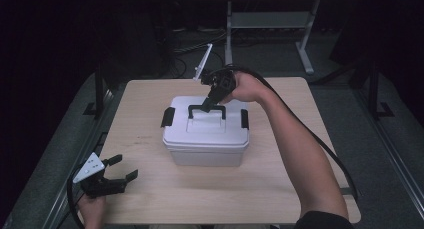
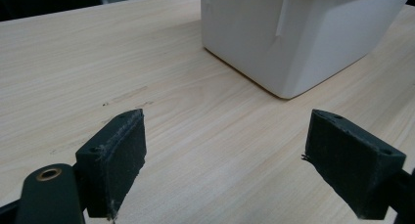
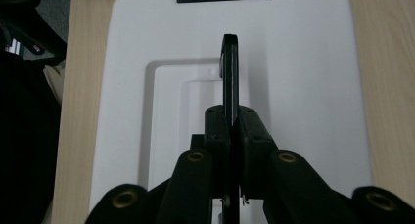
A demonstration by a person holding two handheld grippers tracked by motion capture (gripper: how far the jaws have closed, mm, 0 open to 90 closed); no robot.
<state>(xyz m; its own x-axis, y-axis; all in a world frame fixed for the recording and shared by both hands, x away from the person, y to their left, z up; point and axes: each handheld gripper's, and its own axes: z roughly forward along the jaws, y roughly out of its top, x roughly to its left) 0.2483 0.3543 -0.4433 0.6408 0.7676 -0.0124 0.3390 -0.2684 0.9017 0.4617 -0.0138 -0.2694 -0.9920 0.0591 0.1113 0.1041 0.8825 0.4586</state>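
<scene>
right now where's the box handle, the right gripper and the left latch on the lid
black handle (image 1: pixel 206 109), high view, its raised top bar
right gripper (image 3: pixel 234 123), right gripper view, where its jaws clamp the handle
left latch (image 1: pixel 168 117), high view, middle of the clip

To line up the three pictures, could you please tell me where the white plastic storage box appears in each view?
High view: the white plastic storage box sits mid-table.
Left gripper view: its lower corner is at upper right, beyond the open jaws.
Right gripper view: its lid spreads across the middle.
Shared landmark: the light wooden table.
</scene>
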